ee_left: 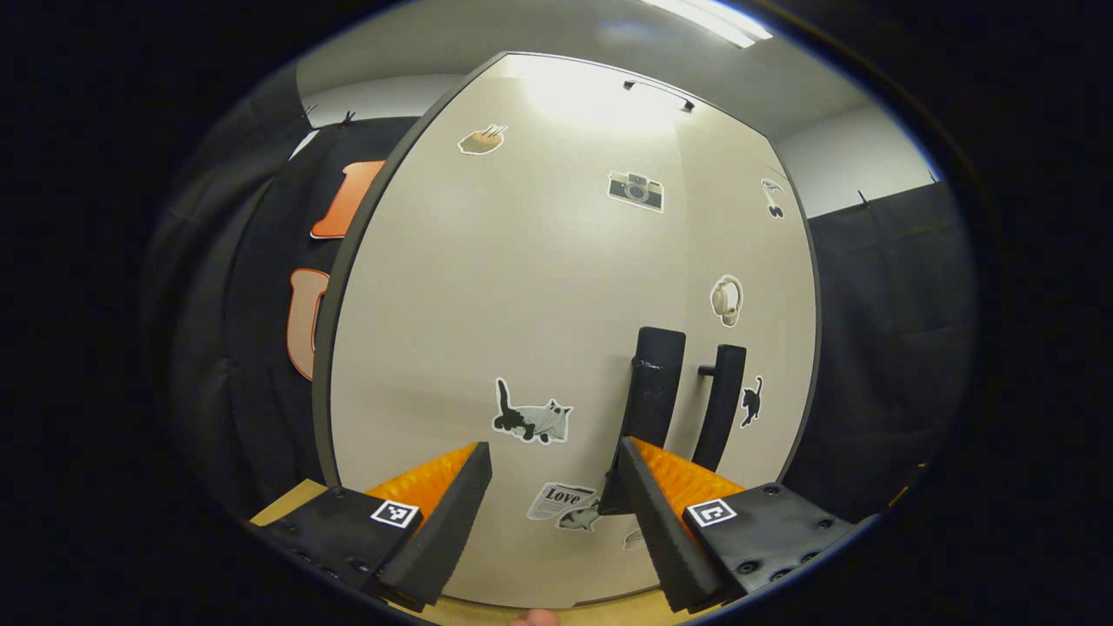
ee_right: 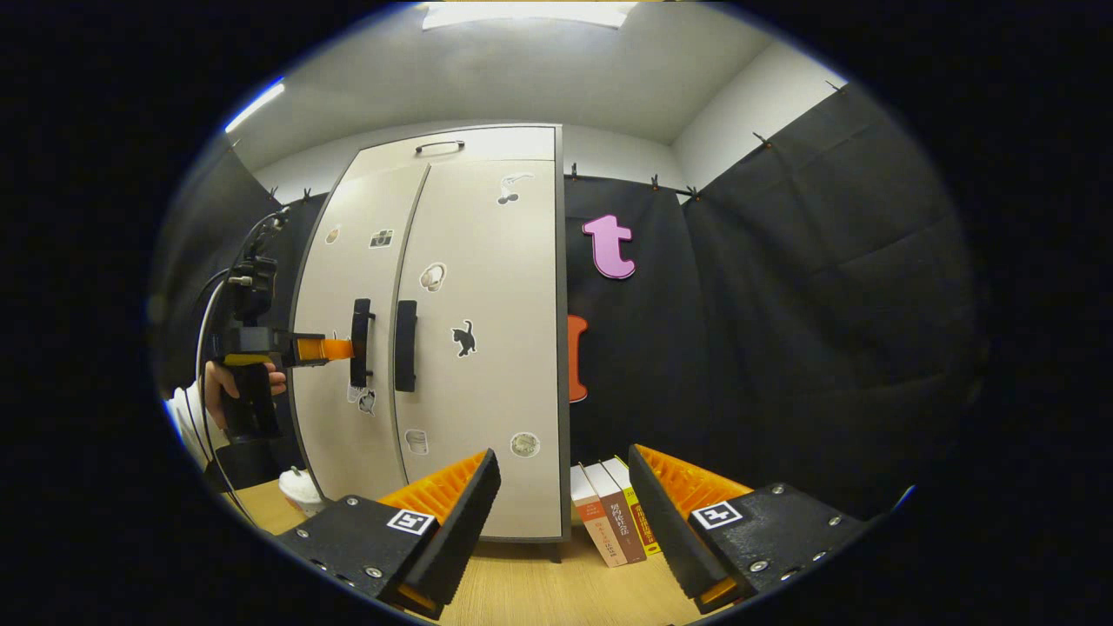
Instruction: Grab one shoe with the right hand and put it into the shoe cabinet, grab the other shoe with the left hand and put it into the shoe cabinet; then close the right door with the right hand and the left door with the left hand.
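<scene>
Cabinet (ee_right: 469,348) is standing on the desk (ee_right: 539,591) with both doors shut, books (ee_right: 613,513) leaning beside it. Left gripper (ee_left: 552,496) is hovering close at the left door's handle (ee_left: 652,391), fingers spread wide. Right gripper (ee_right: 561,513) is waiting farther back, fingers likewise wide, gripping nothing.

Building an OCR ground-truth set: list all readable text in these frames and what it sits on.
"Love": newspaper sticker low on the left cabinet door, left gripper view.
Book spines beside the cabinet, right gripper view: printed characters, too small and blurred to read.
Square tags on the gripper bodies: coded patterns, no words.
Other stickers: pictures only.
</scene>
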`<state>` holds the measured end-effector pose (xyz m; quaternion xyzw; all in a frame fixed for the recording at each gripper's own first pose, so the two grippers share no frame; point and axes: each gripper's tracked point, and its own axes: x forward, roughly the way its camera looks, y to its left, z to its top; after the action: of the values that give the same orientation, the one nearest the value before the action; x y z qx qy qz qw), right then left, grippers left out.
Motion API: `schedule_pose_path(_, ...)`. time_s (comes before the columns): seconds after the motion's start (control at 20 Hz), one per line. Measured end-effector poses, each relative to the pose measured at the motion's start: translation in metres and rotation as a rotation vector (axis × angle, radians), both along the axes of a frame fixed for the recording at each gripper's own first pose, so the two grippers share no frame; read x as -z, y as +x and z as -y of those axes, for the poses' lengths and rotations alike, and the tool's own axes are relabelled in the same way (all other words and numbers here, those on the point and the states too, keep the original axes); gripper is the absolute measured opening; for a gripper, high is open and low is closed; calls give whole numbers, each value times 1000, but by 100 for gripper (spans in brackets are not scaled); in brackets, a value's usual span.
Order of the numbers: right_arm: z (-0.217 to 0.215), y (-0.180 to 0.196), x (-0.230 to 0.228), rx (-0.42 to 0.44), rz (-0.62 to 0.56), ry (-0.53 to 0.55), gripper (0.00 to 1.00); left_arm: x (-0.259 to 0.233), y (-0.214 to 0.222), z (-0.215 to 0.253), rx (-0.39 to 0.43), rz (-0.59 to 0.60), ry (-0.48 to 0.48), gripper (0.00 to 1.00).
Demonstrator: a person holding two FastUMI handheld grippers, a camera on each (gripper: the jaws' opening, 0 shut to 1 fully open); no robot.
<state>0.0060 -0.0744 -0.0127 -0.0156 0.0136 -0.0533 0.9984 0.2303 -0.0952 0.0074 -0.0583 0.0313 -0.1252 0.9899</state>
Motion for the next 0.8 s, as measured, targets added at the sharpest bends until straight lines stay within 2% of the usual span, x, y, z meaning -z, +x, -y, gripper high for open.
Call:
schedule_pose_path(0.2, -2, -3, -1, -5, -4, 2, 92, 1, -1, 0, -6, -5, 2, 96)
schedule_pose_path(0.25, -2, -4, -3, -7, -2, 1, 92, 1, -5, 0, -4, -11, -14, 93)
schedule_pose_path(0.35, -3, -6, -4, -8, 0, -3, 92, -7, -15, -4, -5, -8, -44, 96)
schedule_pose_path(0.55, -7, -7, 5, -19, -22, 1, 92, -24, -55, -23, -19, 20, -62, 96)
schedule_pose_path(0.8, -21, -8, 12, -48, -30, 15, 92, -28, -114, -56, -93, 78, 16, 96)
